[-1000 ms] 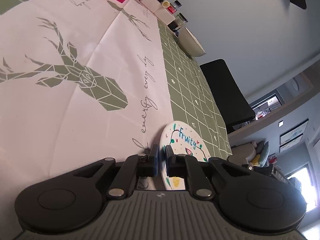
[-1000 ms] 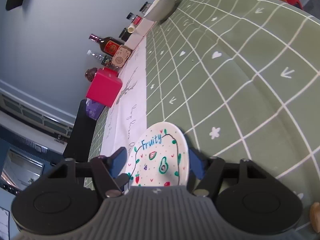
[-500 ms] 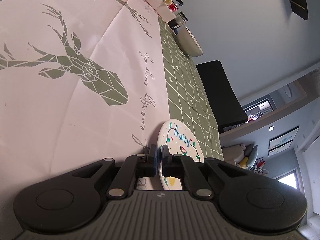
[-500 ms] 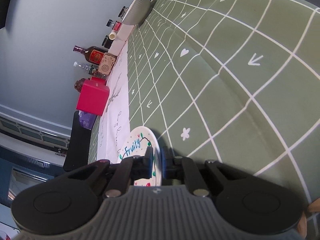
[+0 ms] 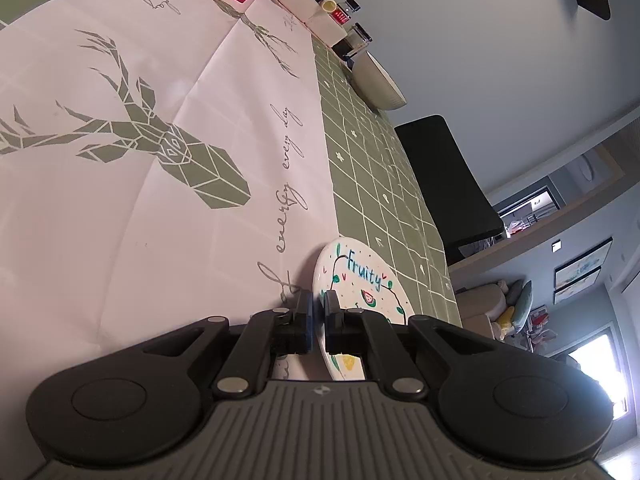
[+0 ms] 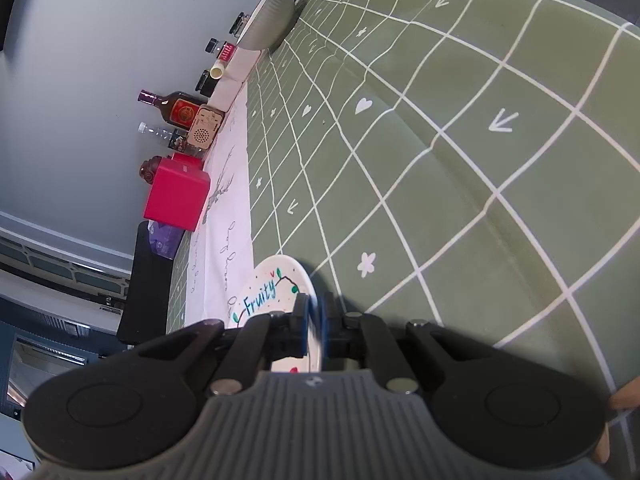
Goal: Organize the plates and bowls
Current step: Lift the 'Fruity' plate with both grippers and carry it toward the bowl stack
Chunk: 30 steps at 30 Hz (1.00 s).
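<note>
We see a small white plate (image 5: 362, 280) lettered "Fruity" among painted fruit and a green vine, tilted up on edge near the front of the table, right where the pale deer-print runner (image 5: 120, 184) meets the green grid tablecloth (image 6: 460, 168). Both tongs have it by the rim. In the left wrist view the left gripper (image 5: 318, 322) is pinching the plate's near edge, one blue pad on the back and one on the painted face. In the right wrist view the right gripper (image 6: 316, 330) is likewise pressed together on the rim, with the thin white edge showing between its pads.

Moving outward, the runner carries a geometric deer head and lines of script — "every day" can be read beside the plate. Farther along the green cloth a grey bowl (image 6: 270, 18) sits near the wall. Beside it stand a white box (image 6: 236, 76) and several small dark-capped jars (image 5: 356, 38). Next along the wall come a brown bottle (image 6: 176, 106) with a red label, a small beige speaker (image 6: 204, 128) and a bright pink box (image 6: 176, 196). A black chair back (image 5: 444, 176) stands just off the table's edge — beyond it the room is too small to make out.
</note>
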### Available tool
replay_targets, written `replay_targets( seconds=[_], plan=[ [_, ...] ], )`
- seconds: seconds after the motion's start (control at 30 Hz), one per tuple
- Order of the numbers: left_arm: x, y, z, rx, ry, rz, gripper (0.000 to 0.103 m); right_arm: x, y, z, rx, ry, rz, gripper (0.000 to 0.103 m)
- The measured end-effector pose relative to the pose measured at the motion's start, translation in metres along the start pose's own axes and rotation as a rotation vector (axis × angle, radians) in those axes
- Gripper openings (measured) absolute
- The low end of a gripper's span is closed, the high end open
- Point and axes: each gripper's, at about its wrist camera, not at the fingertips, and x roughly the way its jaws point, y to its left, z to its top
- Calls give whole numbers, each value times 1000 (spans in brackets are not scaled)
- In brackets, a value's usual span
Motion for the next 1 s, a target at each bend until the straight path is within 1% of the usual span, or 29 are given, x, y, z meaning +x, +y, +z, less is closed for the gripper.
replay_targets(
  seconds=[0.23, 0.37, 0.47, 0.57, 0.67, 1.0],
  plan=[
    [-6, -4, 1, 19, -8, -10, 5, -3, 2, -3, 16, -5, 12, 4],
    [-7, -7, -2, 28, 6, 4, 6, -14, 7, -7, 6, -30, 34, 4],
    [-10, -10, -4, 40, 8, -4, 6, -24, 12, -12, 3, -45, 41, 4],
    [-10, -14, -5, 59, 38, -1, 7, -32, 12, -18, 16, -55, 36, 4],
    [-14, -16, -9, 81, 68, 0, 6, -38, 4, -26, 45, -41, 37, 4],
    [-36, -36, -29, 121, 154, 7, 6, -76, -2, -66, 82, -58, 18, 4]
  ],
)
